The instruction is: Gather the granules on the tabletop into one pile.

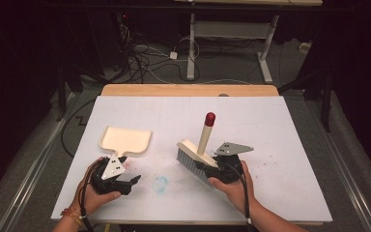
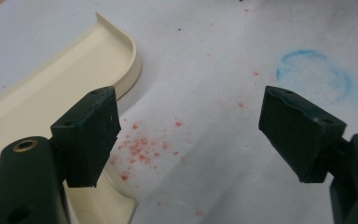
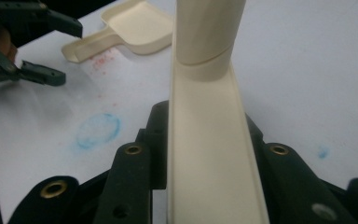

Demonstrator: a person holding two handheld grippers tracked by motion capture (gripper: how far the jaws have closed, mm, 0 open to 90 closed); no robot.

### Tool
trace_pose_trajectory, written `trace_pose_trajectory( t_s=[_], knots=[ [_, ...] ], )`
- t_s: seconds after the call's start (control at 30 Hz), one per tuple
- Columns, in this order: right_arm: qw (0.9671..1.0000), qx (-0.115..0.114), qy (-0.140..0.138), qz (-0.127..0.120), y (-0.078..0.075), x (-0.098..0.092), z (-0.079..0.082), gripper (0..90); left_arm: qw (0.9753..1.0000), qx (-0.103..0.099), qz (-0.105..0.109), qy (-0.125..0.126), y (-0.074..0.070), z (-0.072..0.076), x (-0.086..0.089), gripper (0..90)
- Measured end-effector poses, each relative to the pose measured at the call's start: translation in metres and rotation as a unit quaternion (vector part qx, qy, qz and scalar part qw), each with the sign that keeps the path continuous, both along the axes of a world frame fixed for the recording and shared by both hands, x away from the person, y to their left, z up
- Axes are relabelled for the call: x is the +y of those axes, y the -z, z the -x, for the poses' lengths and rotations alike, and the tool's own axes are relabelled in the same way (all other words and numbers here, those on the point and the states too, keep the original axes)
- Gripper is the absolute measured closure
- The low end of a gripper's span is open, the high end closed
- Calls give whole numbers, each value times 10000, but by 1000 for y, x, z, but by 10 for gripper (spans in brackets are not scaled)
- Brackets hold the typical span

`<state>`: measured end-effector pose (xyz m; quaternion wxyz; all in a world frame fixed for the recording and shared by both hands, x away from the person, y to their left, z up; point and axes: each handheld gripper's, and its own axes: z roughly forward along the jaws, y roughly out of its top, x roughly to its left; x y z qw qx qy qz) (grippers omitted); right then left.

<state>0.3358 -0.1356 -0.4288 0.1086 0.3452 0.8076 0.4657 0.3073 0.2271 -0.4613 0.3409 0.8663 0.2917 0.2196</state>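
Right gripper (image 1: 211, 167) clamps a cream brush (image 1: 199, 151) on the white counter (image 1: 280, 145); left gripper (image 1: 134, 180), jaws spread, hovers beside a cream dustpan (image 1: 125, 140) above red crumbs (image 2: 140, 147).

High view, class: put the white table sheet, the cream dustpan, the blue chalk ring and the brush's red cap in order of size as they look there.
1. White table sheet
2. Cream dustpan
3. Blue chalk ring
4. Red cap on the brush, only slightly smaller than the ring and raised toward the camera, so these last two are unsure.
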Motion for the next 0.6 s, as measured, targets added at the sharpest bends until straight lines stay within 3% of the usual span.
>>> trace_pose_trajectory(
  t_s=[0.23, 0.33, 0.4, 0.47, 0.6],
  knots=[
    [9997, 96, -99, -179, 9, 33, -2, 678, 10000, 32, -52, 30, 1, -1, -2, 196],
    [9997, 172, 10, -195, 18, 48, -3, 678, 10000, 34, -68, 24, 2, -1, -2, 196],
    [9996, 94, 221, -150, 23, 54, -3, 679, 10000, 28, -58, 23, 1, -1, -1, 198],
    [9992, 14, 373, -116, 25, 54, -4, 678, 10000, 34, -69, 35, 2, -1, -1, 198],
    [9977, 78, 663, -123, 25, 41, -8, 678, 10000, 19, -67, 42, 1, 0, -1, 198]
  ],
)
